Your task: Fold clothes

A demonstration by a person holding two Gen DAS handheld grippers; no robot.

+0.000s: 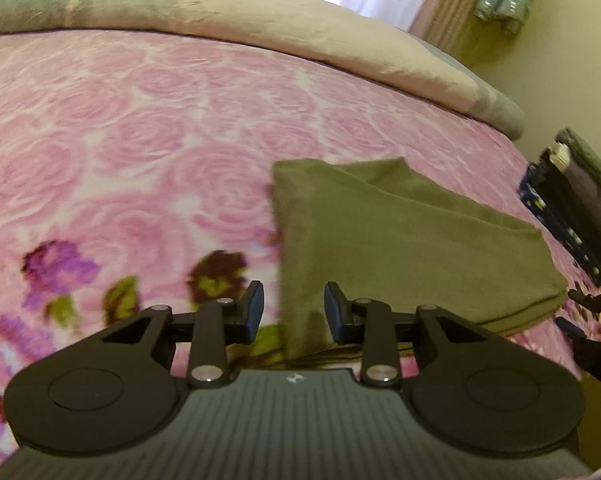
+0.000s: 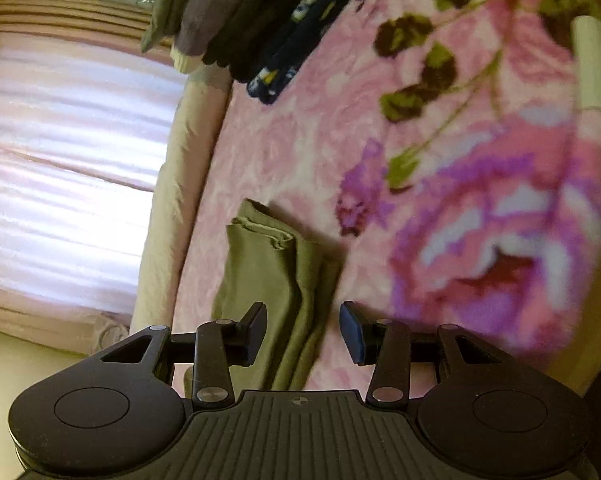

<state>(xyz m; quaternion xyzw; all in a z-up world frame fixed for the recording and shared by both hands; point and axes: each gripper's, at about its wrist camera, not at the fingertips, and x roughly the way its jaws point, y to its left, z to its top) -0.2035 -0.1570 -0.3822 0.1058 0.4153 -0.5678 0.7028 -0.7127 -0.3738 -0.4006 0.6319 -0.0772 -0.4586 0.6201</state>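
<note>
An olive green garment [image 1: 400,240] lies folded flat on the pink floral blanket [image 1: 140,140]. My left gripper [image 1: 294,308] hovers open over its near left corner, nothing between the fingers. In the right wrist view the same olive garment [image 2: 276,280] shows as a folded stack with its hem edge up. Above its near end my right gripper [image 2: 303,330] stands open and holds nothing. The right gripper [image 1: 592,308] also shows at the right edge of the left wrist view, its state unclear there.
A stack of folded dark clothes [image 1: 572,208] sits at the bed's right edge, seen too in the right wrist view as the dark clothes [image 2: 260,20]. A beige duvet [image 1: 260,28] runs along the far side, with curtains [image 2: 60,160] behind it.
</note>
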